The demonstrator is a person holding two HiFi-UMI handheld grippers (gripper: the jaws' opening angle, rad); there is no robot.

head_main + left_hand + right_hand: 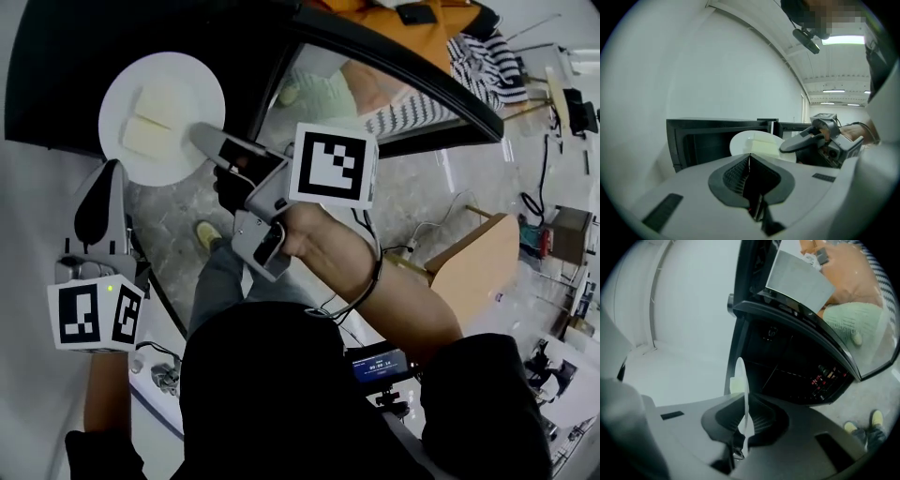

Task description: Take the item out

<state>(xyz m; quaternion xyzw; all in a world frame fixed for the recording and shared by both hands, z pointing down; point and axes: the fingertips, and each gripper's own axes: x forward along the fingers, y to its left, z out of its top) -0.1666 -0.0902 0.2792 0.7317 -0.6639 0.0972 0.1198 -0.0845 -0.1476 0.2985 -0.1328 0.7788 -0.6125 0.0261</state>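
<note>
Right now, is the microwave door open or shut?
Open: the door stands swung out from the microwave body, and the right gripper holds the white plate by its rim.

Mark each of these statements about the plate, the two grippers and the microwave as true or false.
1. The right gripper is shut on the rim of the white plate. True.
2. The left gripper also grips the plate. False: its jaws are together on nothing, and it is off to the plate's side.
3. The plate is bare. False: two pale yellow slabs lie on it.
4. The microwave door stands open. True.
</note>
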